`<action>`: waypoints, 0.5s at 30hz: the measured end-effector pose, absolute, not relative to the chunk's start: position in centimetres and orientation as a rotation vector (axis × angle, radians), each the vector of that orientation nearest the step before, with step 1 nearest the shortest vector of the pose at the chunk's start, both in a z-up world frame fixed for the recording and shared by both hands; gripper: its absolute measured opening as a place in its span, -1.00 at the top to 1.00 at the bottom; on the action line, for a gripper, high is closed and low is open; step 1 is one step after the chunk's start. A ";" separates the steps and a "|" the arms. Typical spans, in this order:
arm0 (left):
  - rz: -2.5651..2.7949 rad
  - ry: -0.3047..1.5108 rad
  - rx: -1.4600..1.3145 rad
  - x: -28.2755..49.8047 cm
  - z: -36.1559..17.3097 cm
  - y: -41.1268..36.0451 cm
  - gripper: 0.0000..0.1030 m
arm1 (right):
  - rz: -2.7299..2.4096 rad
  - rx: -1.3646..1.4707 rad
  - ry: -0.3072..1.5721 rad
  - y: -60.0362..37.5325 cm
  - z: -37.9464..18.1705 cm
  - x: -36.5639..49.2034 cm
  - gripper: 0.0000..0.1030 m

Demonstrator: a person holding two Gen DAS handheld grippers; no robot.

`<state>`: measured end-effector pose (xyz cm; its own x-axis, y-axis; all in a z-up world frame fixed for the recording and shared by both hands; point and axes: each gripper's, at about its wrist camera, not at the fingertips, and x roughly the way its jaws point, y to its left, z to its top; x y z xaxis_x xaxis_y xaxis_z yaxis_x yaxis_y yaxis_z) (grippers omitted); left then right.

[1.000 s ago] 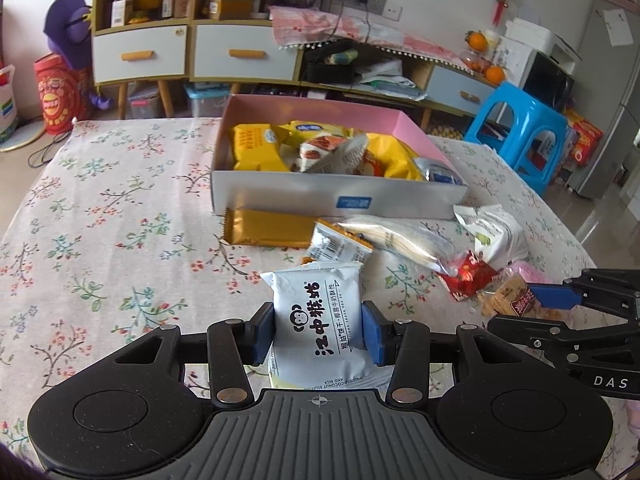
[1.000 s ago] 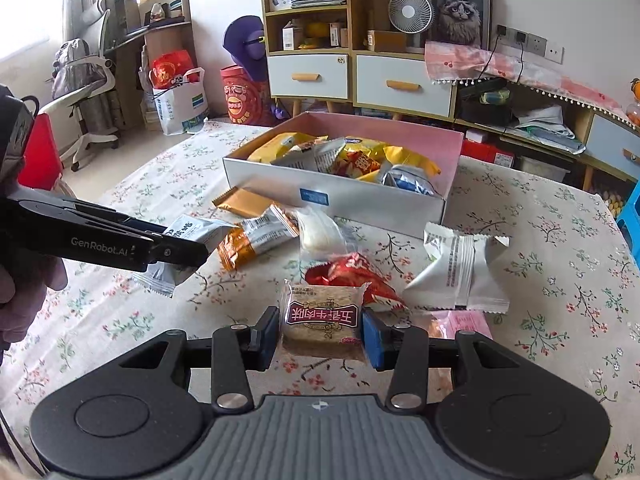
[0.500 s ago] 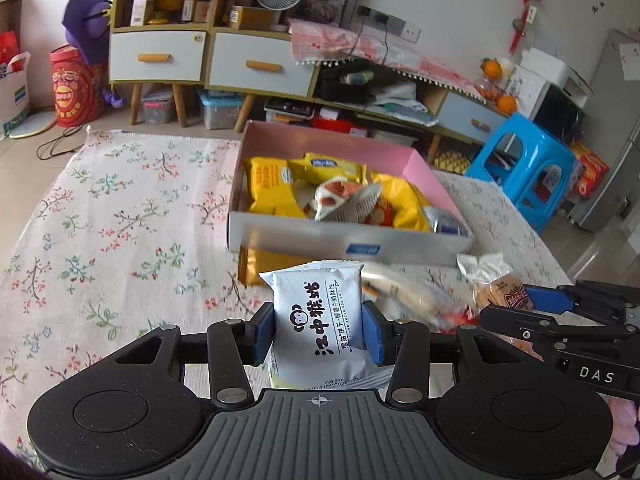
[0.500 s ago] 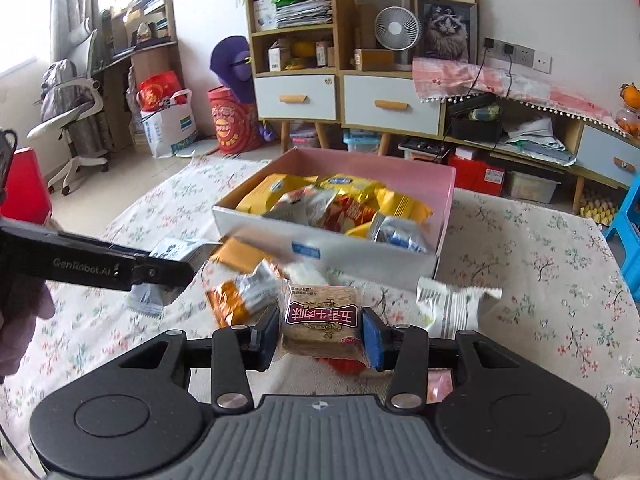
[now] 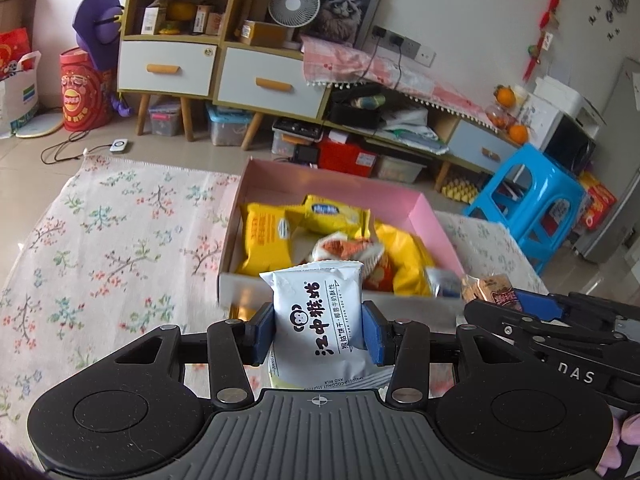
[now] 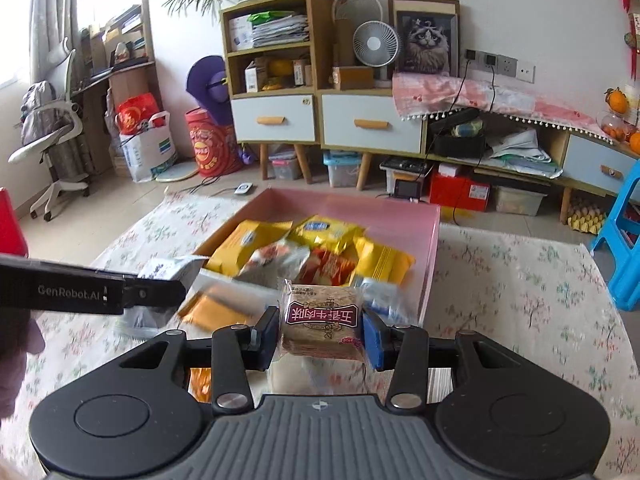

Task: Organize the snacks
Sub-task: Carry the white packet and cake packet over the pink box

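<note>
Looking through the left wrist camera, I had the left gripper (image 5: 319,332) clamped on a white biscuit packet (image 5: 318,322), blue pads (image 5: 264,334) pressing its two sides, the packet upright and clear of the floral tablecloth (image 5: 112,256), just short of the pink box (image 5: 434,216). It looked light and puffy to me, a crinkly film pillow; I judged a side pinch at mid-height best, gentle enough not to crush the biscuit. Yellow packets (image 5: 266,238) lay heaped inside the box. At the right edge the right gripper (image 5: 506,298) showed, a brown wrapper in its tips.

Over to the right wrist camera: the right gripper (image 6: 320,334) was closed on a brown cracker pack (image 6: 322,328), held by its flanks above the table, near the box (image 6: 430,264) front wall. Stiff-ish but brittle, I reckoned, with slick film that could slide. The left gripper (image 6: 156,292) reached in from the left with its white packet (image 6: 170,270).
</note>
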<state>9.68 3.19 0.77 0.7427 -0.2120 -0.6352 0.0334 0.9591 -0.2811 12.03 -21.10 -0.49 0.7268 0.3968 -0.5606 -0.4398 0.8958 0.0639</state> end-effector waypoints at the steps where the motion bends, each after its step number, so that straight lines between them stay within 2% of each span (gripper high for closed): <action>1: -0.132 0.718 -0.264 10.1 0.9 3.2 0.17 | 0.456 -0.066 0.599 -21.0 -0.3 12.5 0.39; 15: -0.079 0.675 -0.228 19.5 -0.2 3.4 0.17 | 0.385 0.041 0.616 -21.3 -0.5 20.1 0.39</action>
